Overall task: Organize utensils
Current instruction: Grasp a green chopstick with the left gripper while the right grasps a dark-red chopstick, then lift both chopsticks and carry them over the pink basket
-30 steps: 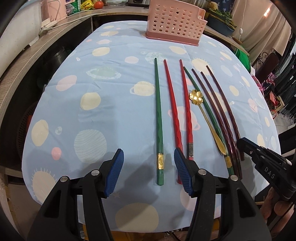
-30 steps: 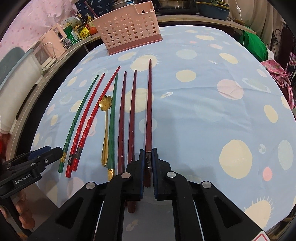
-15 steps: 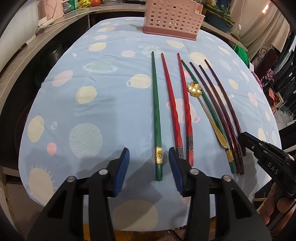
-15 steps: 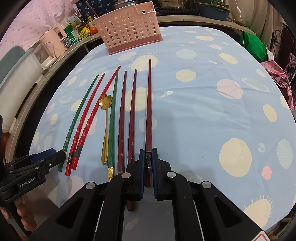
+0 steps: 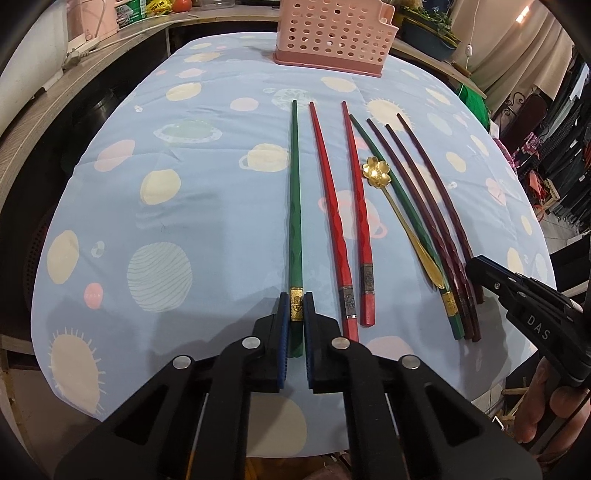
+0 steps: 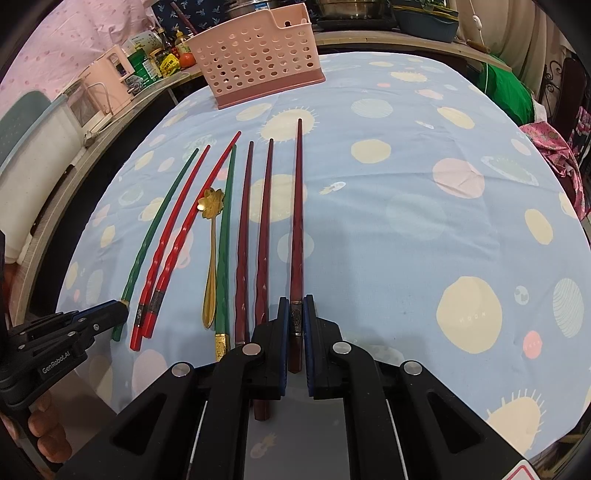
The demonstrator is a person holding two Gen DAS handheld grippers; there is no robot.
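Green chopstick [image 5: 295,206]: leftmost of the row on the blue tablecloth [image 5: 177,155], gold-banded butt between the closing jaws of the left gripper [image 5: 296,309]. Dark red chopstick [image 6: 296,236]: rightmost, butt clamped in the right gripper [image 6: 296,314]. Between them: red pair [image 5: 345,210], gold spoon [image 5: 402,221]. Beyond the tips: pink basket [image 5: 332,35].

Even indoor light fills both my views, and the tablecloth [image 5: 207,206] reads bright and sharp. A warm lamp [image 5: 532,11] flares in the upper right of my left view. Soft shadows pool at the bottom under my claws. Fisheye bends the edges; the corners go black.
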